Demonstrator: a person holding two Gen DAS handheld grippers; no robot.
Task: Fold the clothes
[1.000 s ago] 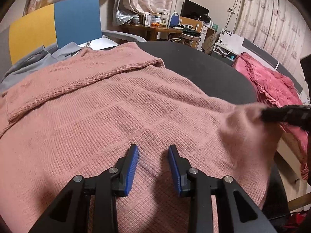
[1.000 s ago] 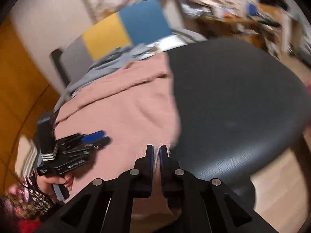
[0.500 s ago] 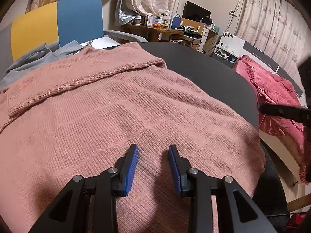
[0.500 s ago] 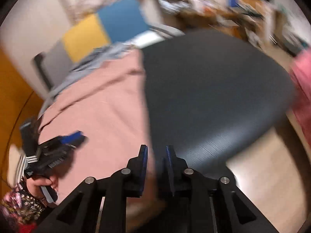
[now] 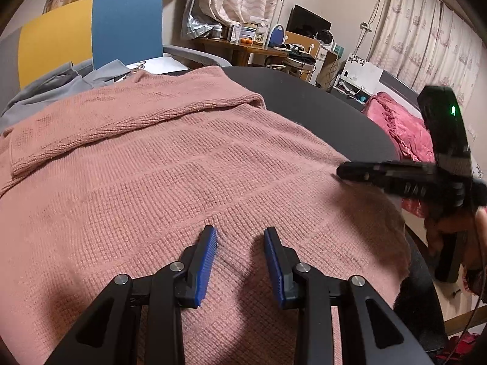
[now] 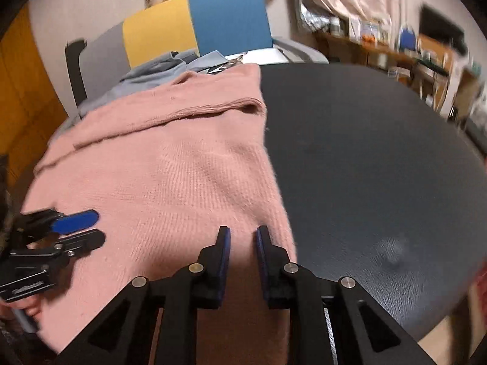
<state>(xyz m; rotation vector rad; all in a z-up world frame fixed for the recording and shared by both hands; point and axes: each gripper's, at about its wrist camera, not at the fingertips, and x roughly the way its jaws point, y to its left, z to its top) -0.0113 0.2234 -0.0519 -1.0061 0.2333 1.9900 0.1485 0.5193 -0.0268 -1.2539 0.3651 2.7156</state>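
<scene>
Holding your left gripper low over the pink knit sweater, you have its blue-padded fingers spread apart with nothing between them, only the waffle-textured cloth below. Your right gripper likewise has its fingers parted with a clear gap, and it grips nothing; it hovers above the sweater's near right edge, where the pink cloth meets the bare dark tabletop. From your left wrist camera you see that right gripper coming in from the right side, its tips just over the sweater's right edge; whether they touch the cloth you cannot tell.

Your sweater lies spread flat across the left half of the round black table, one part laid back over the body along a ribbed fold line near the far side. Beyond it, gray clothing lies piled at the table's far edge, in front of a chair with a yellow and blue back. Farther to your right sit a cluttered wooden desk and a crumpled red blanket.
</scene>
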